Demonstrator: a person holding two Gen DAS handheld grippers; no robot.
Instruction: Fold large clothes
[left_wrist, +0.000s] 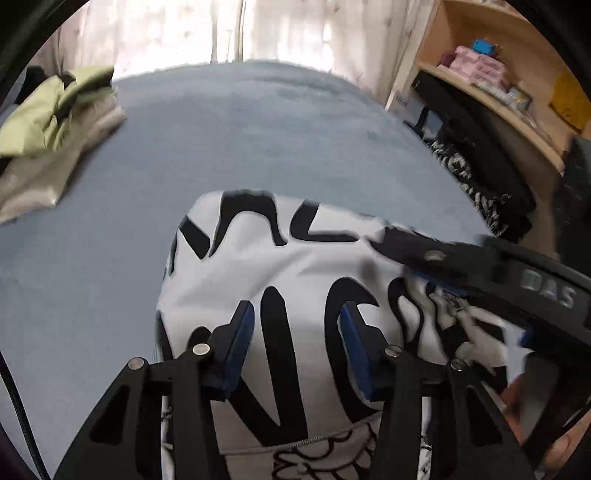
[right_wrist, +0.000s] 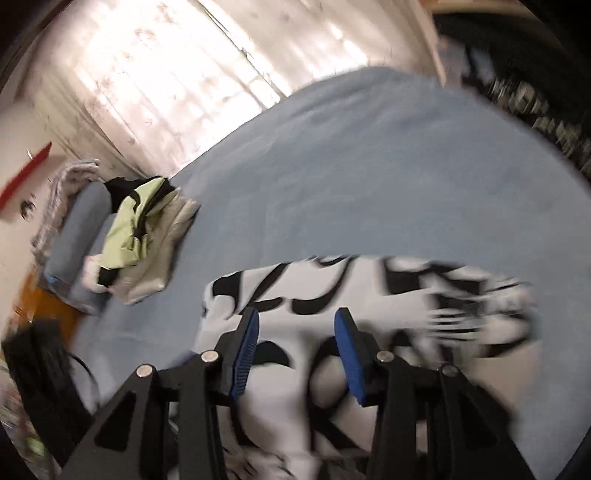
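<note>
My white garment with big black lettering (left_wrist: 295, 266) lies bunched on the pale blue bed (left_wrist: 258, 140), well apart from the folded green and beige pile (left_wrist: 51, 122) at the bed's far-left corner. I judge folding barely under way. Its long axis seems to run sideways across my view. My left jaws (left_wrist: 297, 325) and right jaws (right_wrist: 295, 332) stand apart, gripping nothing.

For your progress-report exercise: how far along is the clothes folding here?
Done: a folded stack sits at the bed's far-left corner. In hand: the white, black-lettered garment lies bunched under the left gripper and right gripper, both apparently open. Left: folding it, plus dark clothes at the right edge.
</note>
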